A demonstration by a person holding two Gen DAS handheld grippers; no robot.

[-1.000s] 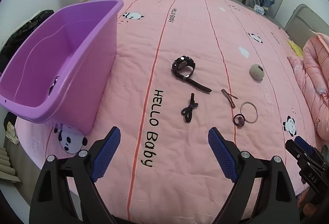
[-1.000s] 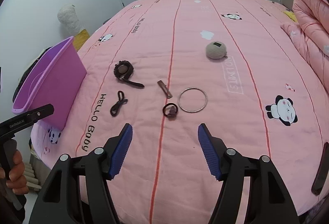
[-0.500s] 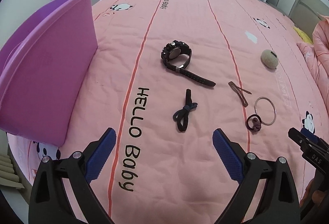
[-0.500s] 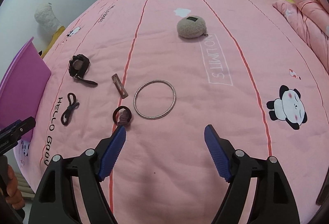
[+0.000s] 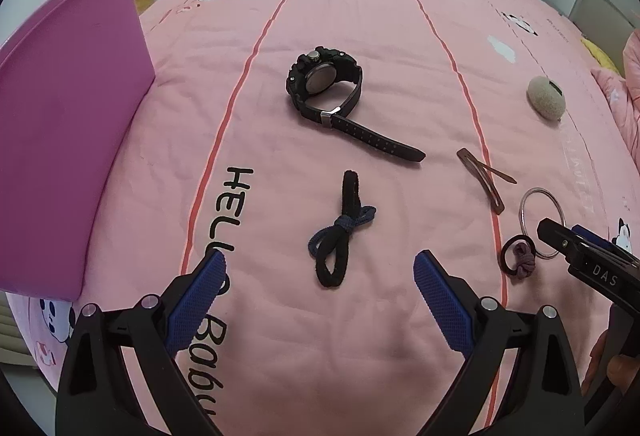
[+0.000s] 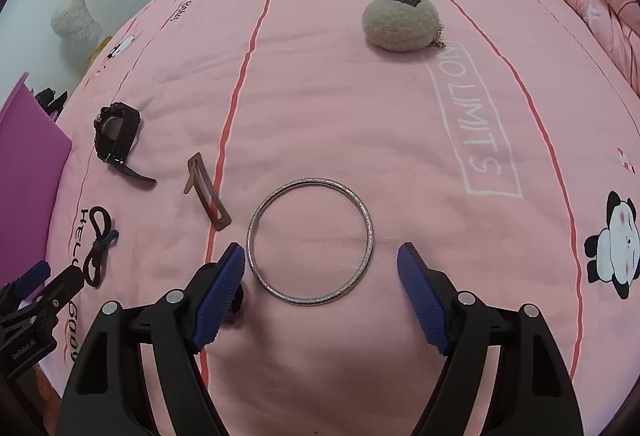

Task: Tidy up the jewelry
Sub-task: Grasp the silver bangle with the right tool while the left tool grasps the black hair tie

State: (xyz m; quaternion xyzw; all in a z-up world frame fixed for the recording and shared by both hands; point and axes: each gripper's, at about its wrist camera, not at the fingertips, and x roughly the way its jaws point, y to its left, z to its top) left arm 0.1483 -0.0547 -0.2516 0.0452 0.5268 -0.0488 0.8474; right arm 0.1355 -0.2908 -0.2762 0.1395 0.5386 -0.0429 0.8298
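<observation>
Jewelry lies scattered on a pink bedspread (image 5: 360,16). My left gripper (image 5: 318,256) stands open, low over a dark knotted hair tie (image 5: 340,232) that lies just ahead between its fingers, untouched. Beyond it sits a black wristwatch (image 5: 324,84). My right gripper (image 6: 320,250) is open and straddles the near half of a silver bangle (image 6: 310,181) without touching it. A brown hair clip (image 6: 208,196) lies left of the bangle. A small mauve hair tie (image 5: 520,256) is mostly hidden behind the right gripper's left finger (image 6: 220,284).
A purple plastic bin (image 5: 68,136) stands on the bed's left edge. A beige fuzzy pouch (image 6: 400,24) with a chain rests farther back. The two grippers hang close together; the right one's finger (image 5: 580,256) reaches into the left wrist view.
Both grippers have come down and forward toward the bed, so the hair tie and the bangle now sit between their fingers. Both pairs of jaws stand a little wider.
</observation>
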